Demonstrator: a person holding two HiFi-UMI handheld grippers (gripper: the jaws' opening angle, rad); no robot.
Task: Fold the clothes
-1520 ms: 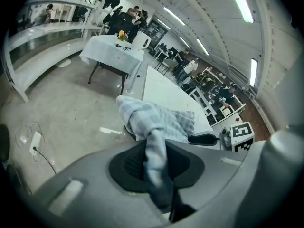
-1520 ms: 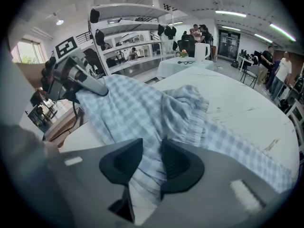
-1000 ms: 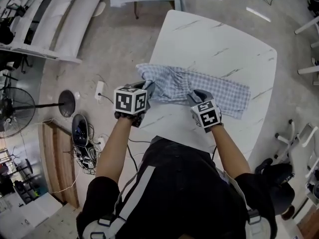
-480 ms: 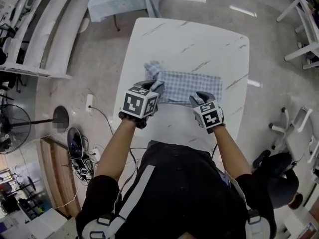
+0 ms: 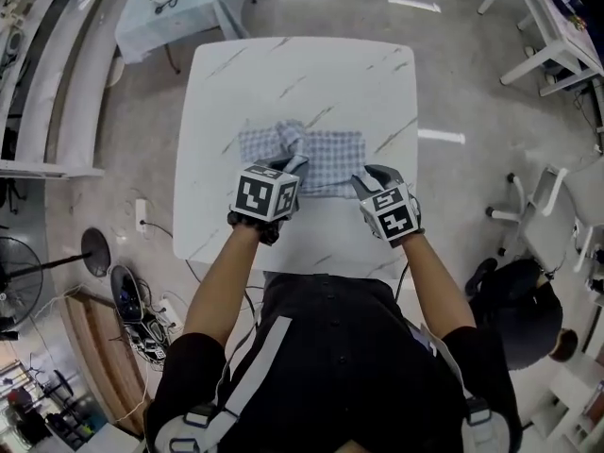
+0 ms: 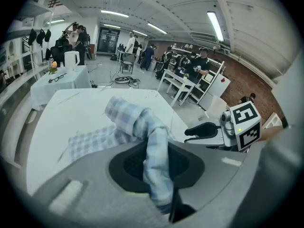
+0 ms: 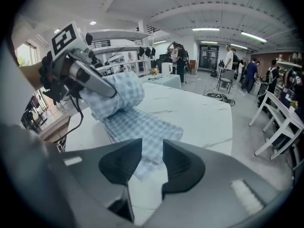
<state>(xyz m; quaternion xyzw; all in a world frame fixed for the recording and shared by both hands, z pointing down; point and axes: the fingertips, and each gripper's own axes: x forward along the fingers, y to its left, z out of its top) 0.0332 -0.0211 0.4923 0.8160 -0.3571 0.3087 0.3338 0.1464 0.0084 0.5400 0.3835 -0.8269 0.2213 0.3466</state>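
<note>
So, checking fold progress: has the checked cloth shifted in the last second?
Yes. The checked cloth reached the marble table's left edge before; now its left end lies inside, toward the middle.

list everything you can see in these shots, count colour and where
cloth: one, blue and white check, partly folded at the middle of the table
table: one, white marble look, in front of the person
small table: one, pale blue cover, beyond the table's far left corner
fan: one, black, on the floor at far left
cables: a tangle, black and white, on the floor left of the person
seat: one, black, right of the person
people: several, far back of the room
left gripper: one, grey, shut on a bunched end of the cloth
right gripper: one, grey, jaws apart over the cloth's near edge
forearms: two, bare, reaching to the grippers
</note>
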